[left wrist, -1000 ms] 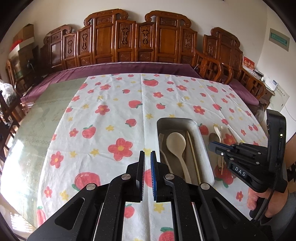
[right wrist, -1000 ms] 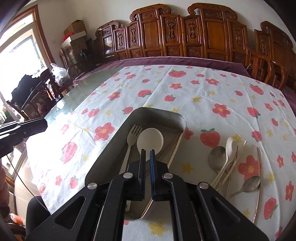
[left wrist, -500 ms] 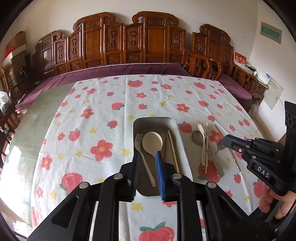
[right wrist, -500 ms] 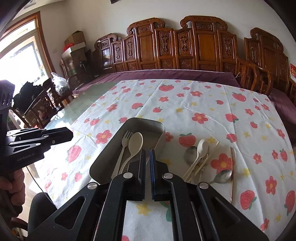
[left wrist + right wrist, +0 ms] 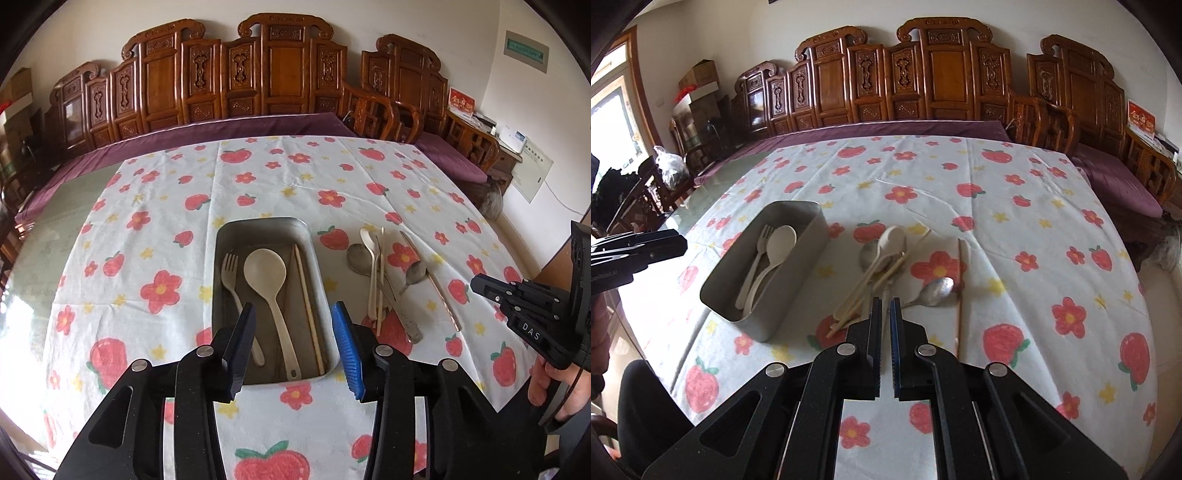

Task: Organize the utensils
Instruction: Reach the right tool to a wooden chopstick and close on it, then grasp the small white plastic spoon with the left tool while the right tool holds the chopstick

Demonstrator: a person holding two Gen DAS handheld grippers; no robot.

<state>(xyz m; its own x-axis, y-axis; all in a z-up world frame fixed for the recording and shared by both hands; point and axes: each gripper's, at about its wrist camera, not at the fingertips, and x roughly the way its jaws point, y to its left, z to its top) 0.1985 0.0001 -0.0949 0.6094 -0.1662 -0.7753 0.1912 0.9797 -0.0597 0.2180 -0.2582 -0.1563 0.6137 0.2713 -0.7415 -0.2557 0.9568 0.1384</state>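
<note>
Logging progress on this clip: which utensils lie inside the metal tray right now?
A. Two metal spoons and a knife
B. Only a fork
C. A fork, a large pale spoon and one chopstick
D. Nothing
C. In the left wrist view the tray holds a fork, a large pale spoon and a single chopstick; the metal spoons lie on the tablecloth beside it.

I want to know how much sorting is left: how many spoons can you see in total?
4. One cream spoon lies in the metal tray. On the tablecloth beside it: a cream spoon, a steel spoon and another steel spoon. The pile may hide more.
</note>
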